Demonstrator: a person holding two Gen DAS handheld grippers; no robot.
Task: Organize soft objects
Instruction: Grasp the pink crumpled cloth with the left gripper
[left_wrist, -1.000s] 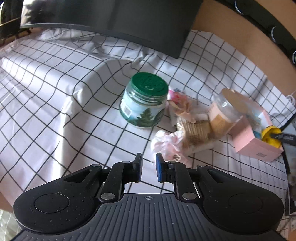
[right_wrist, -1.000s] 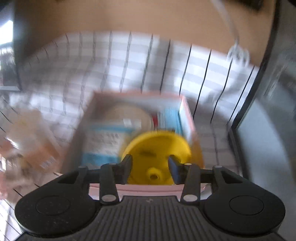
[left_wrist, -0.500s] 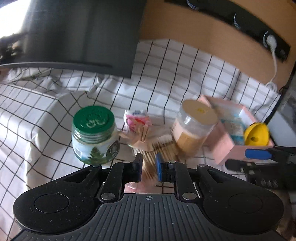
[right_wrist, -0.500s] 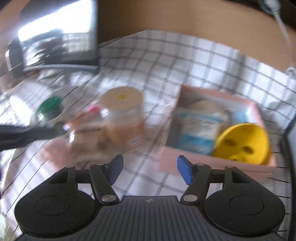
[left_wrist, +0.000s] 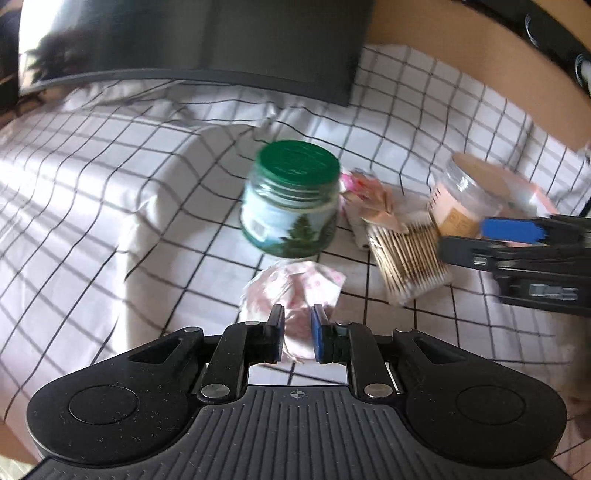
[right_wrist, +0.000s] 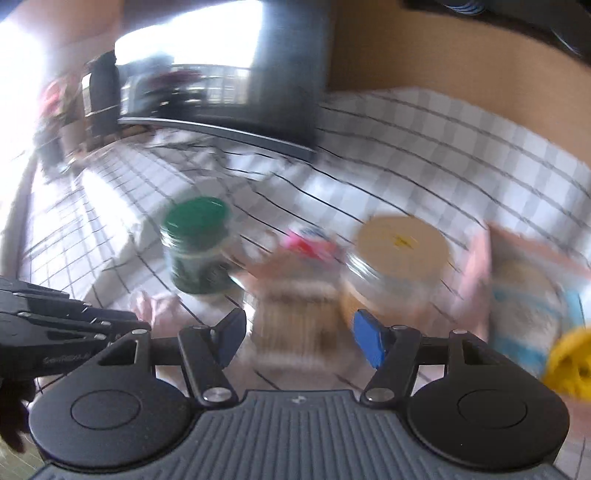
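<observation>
- The left gripper (left_wrist: 297, 321) hangs low over the checked cloth (left_wrist: 110, 206) on the surface, its jaws nearly closed with a narrow gap; a crumpled pink-patterned soft packet (left_wrist: 295, 291) lies in line with that gap, and whether the pads press it cannot be told.
- Just beyond the packet stands a green-lidded jar (left_wrist: 291, 206).
- To the jar's right lie a small pink wrapper (left_wrist: 365, 195) and a clear pack of cotton swabs (left_wrist: 410, 254), then a clear tub with a tan lid (left_wrist: 461, 199).
- The right gripper (right_wrist: 299, 338) has its jaws about half apart with nothing between them, above the swab pack.
- Far right, a pink box (right_wrist: 476, 273) holds a yellow round thing (right_wrist: 572, 365); the view is blurred.
</observation>
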